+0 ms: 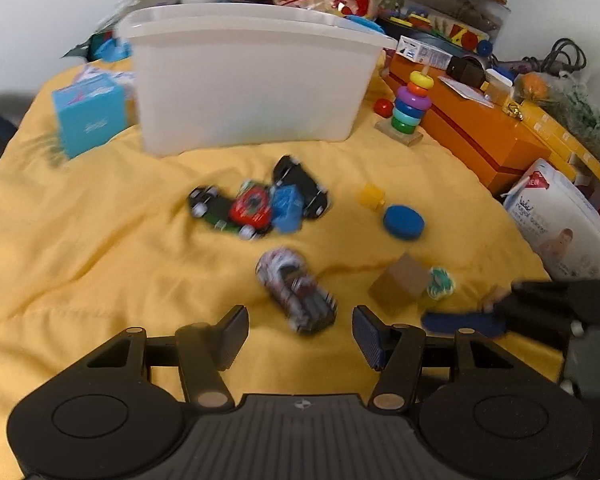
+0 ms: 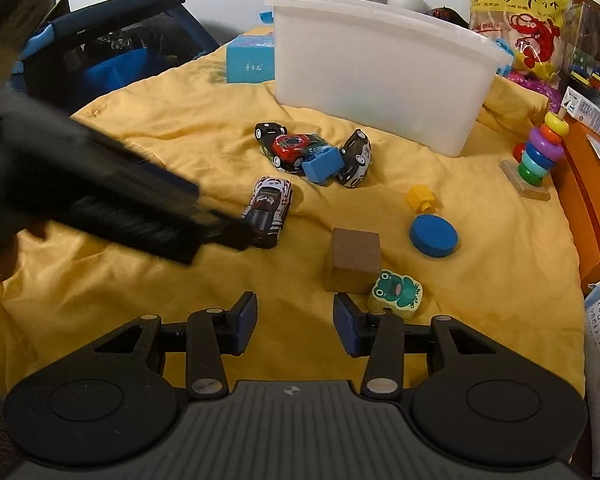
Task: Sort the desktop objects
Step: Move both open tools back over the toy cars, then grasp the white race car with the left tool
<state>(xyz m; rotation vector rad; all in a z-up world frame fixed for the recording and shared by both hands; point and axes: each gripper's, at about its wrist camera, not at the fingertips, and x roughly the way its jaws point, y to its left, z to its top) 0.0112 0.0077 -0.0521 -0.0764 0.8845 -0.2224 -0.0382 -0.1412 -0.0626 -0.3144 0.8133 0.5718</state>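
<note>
Small toys lie on a yellow cloth (image 1: 80,240) in front of a white plastic bin (image 1: 252,76). My left gripper (image 1: 300,334) is open and empty, just short of a white and black toy car (image 1: 296,288), also in the right wrist view (image 2: 268,210). My right gripper (image 2: 295,324) is open and empty, close to a brown block (image 2: 354,260) and a frog block (image 2: 396,290). A cluster of toy cars with a blue brick (image 2: 322,164) lies further off. A yellow brick (image 2: 420,198) and a blue disc (image 2: 434,236) lie to the right.
A ring stacker (image 2: 538,152) stands at the right beside an orange box (image 1: 480,128). A teal box (image 1: 88,116) sits left of the bin. A dark bag (image 2: 112,48) lies off the cloth's far left. A wipes pack (image 1: 560,224) lies at the right edge.
</note>
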